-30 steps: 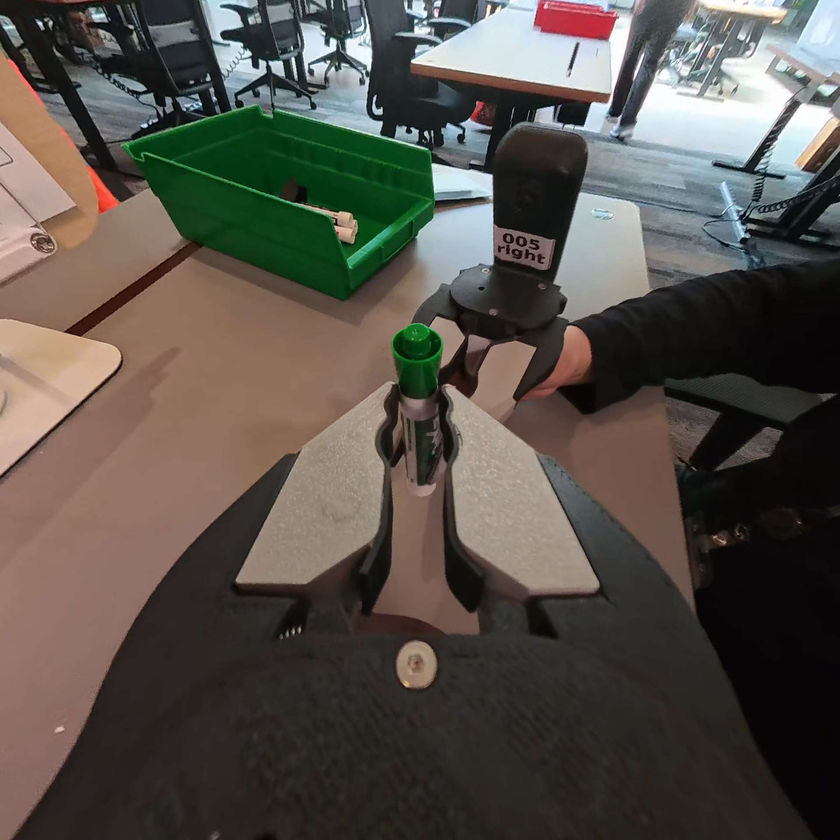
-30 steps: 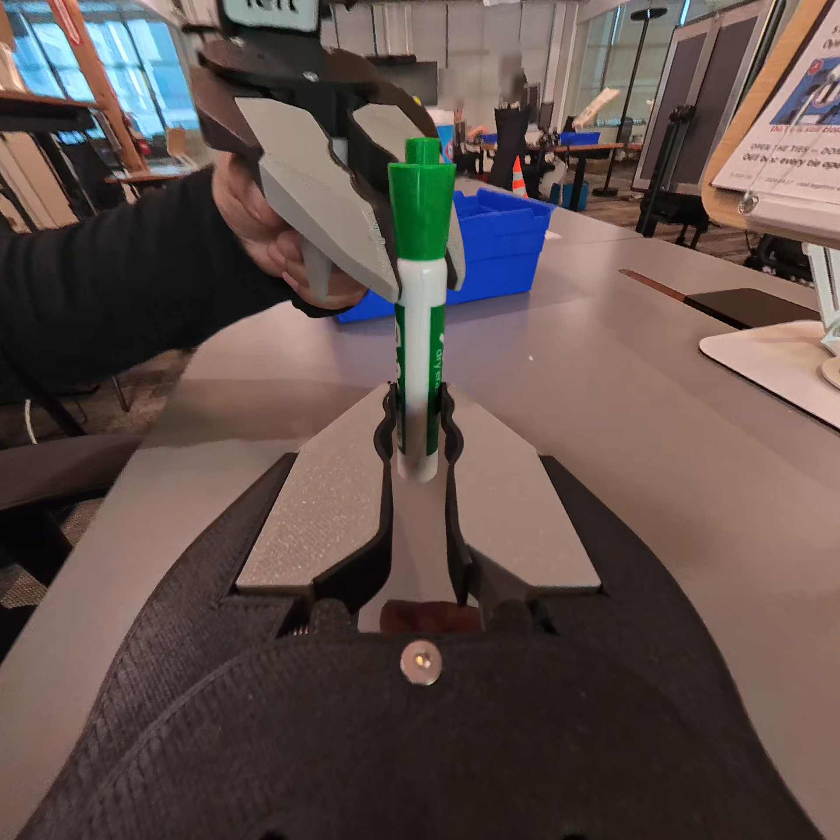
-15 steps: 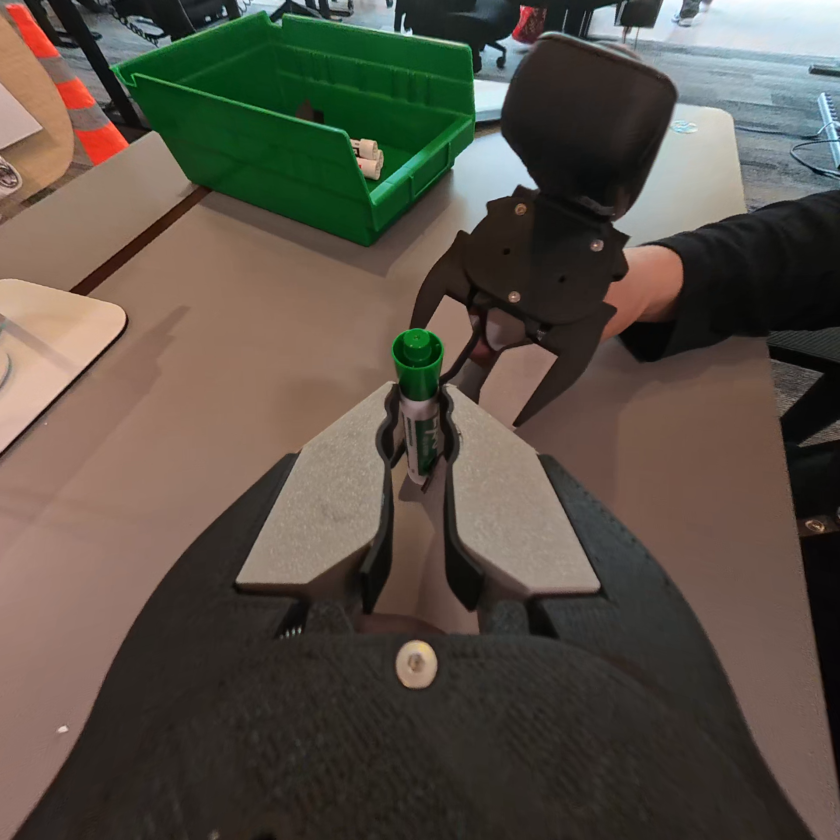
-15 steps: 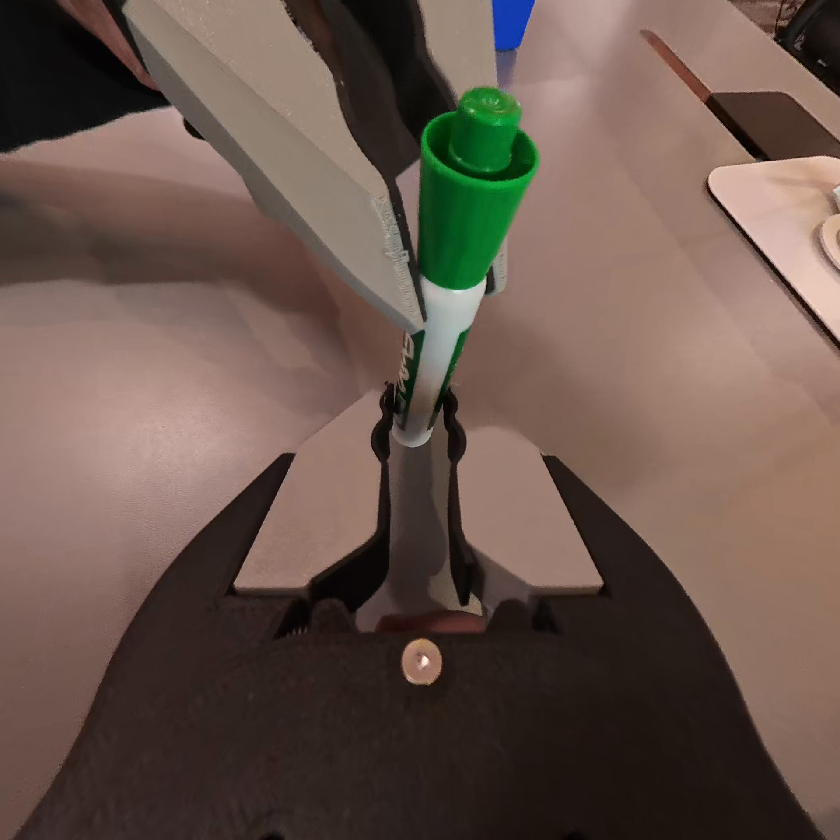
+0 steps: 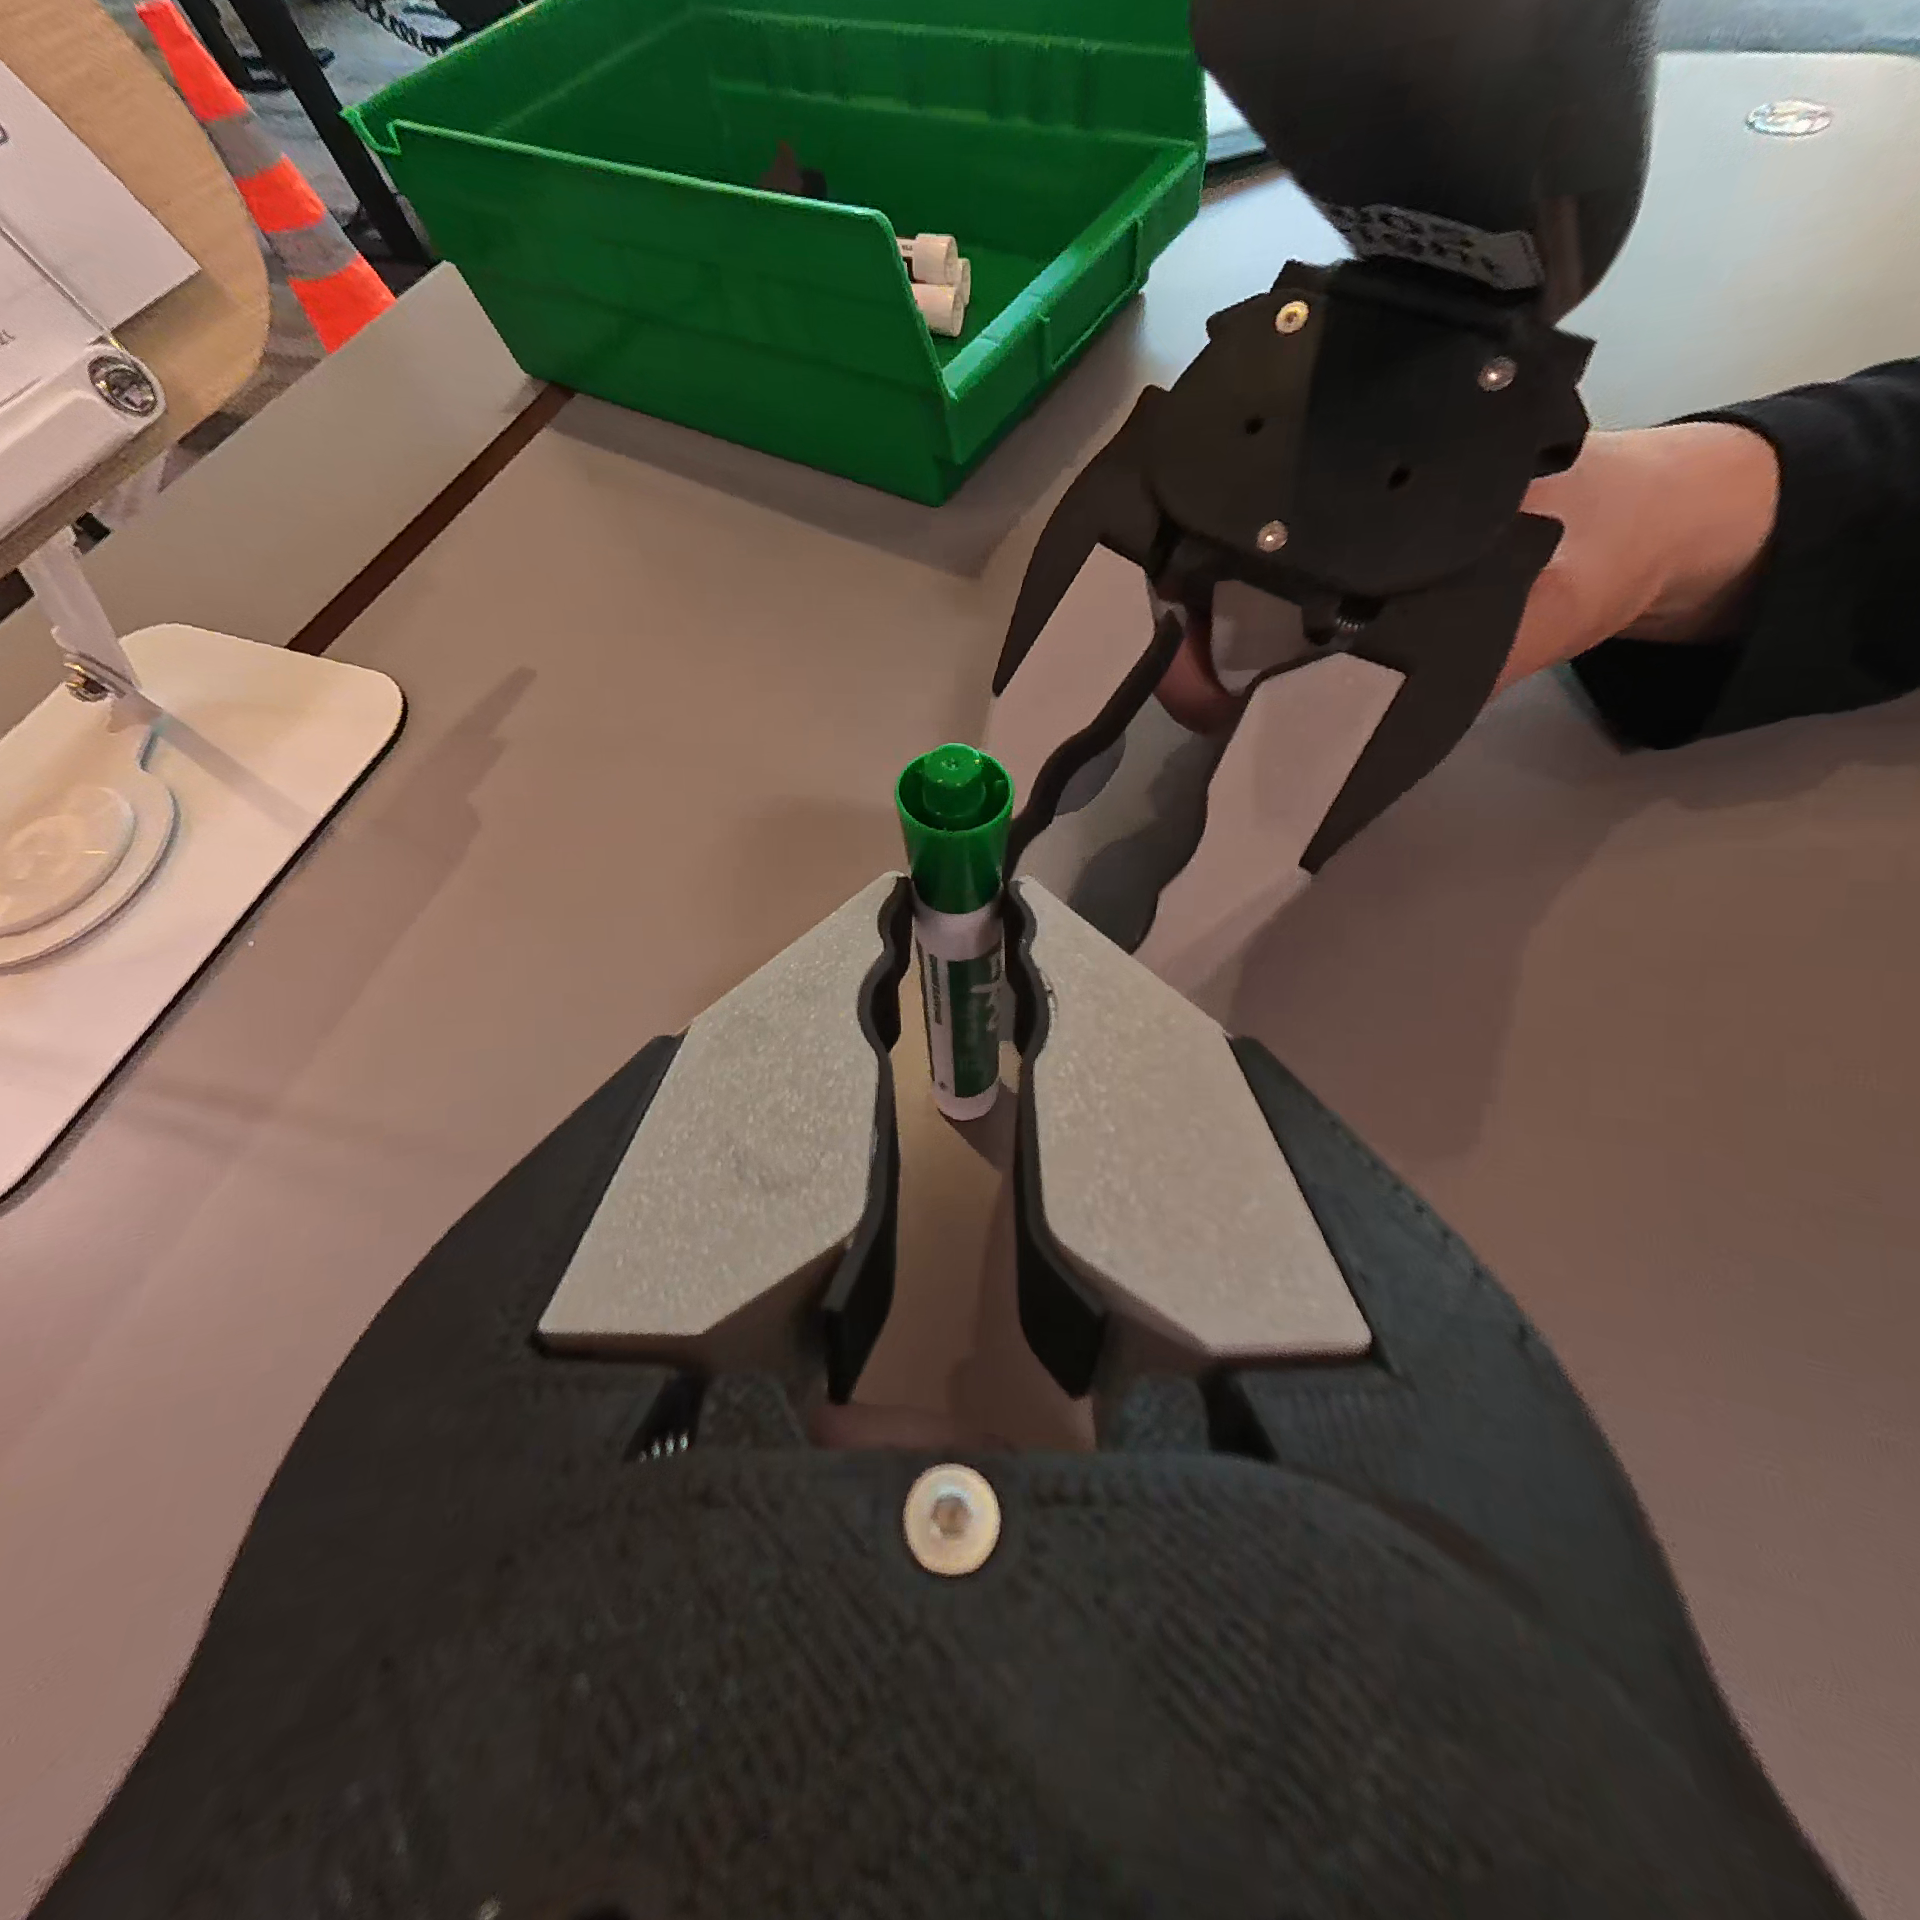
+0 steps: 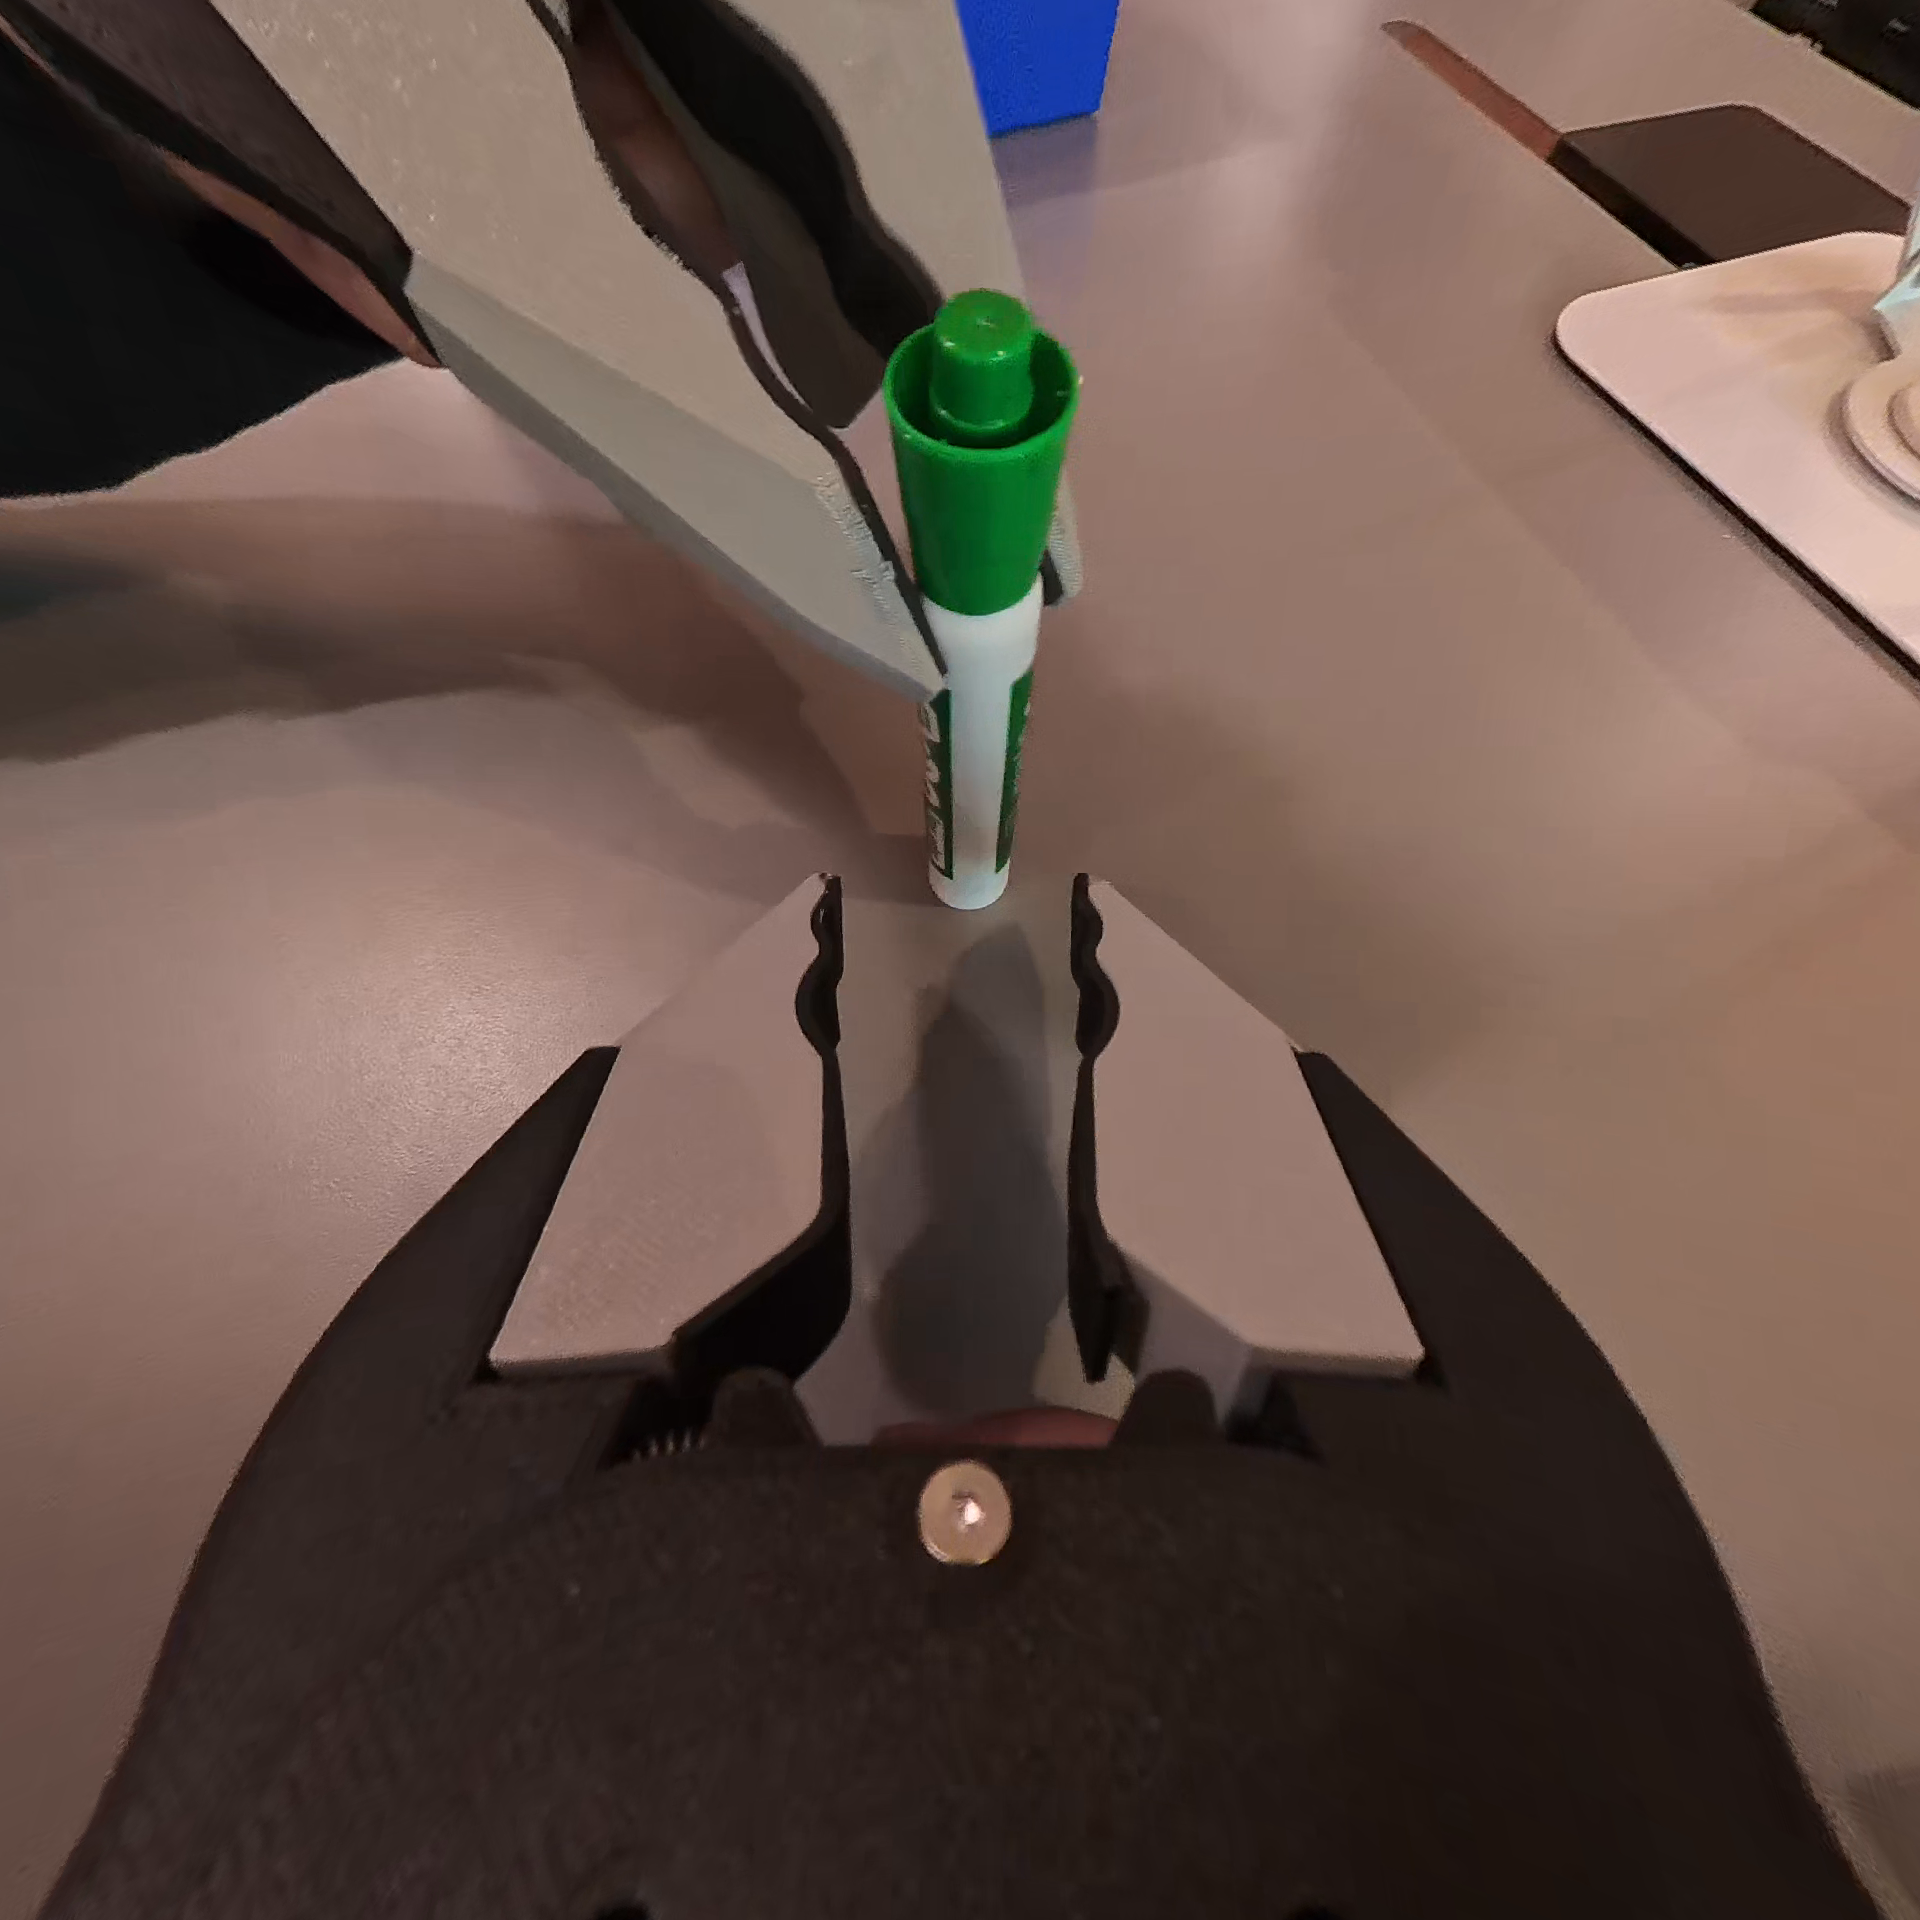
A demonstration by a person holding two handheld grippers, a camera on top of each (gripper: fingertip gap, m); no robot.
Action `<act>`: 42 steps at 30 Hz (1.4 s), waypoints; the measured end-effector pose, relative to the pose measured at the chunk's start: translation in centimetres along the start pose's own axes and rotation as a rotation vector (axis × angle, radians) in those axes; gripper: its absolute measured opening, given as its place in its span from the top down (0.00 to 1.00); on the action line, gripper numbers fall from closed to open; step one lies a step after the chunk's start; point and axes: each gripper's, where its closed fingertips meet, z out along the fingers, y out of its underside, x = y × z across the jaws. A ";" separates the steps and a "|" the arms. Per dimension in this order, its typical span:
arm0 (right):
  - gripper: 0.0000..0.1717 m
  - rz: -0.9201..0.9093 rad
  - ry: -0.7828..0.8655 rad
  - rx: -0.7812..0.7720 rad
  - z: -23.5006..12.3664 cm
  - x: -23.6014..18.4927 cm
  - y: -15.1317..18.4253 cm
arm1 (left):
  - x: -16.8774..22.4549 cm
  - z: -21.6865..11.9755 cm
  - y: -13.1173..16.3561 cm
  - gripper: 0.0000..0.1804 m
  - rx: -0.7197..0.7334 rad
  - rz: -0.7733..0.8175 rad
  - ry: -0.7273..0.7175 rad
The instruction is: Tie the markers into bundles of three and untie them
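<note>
Marker [image 5: 954, 914] stands upright, cap up, base on or just above the table [image 5: 623, 727], pinched by left gripper [image 5: 956, 940] just below the cap; right gripper [image 6: 954, 904], spread and empty, sits just short of its base.

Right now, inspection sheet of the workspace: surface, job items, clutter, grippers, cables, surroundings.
Surface: grey table, bare in the working area.
Job's things: green marker upright, base near the table; more markers in green bin.
Clutter: white stand base; blue bin.
Grippers: left gripper clamps the marker; right gripper open, clear of it.
Cables: nothing seen.
Surroundings: orange cone.
</note>
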 end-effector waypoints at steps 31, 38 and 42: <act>0.75 0.026 0.011 0.089 -2.0 0.9 -0.4 | -9.9 -23.3 1.2 0.66 0.035 -0.285 -0.518; 0.75 0.024 0.017 0.120 -2.3 1.0 -0.8 | -18.6 -32.8 19.7 0.68 -0.541 -0.575 -0.749; 0.75 0.034 0.012 0.146 -2.6 1.0 -1.0 | -19.5 -34.7 26.2 0.68 -0.879 -0.496 -0.775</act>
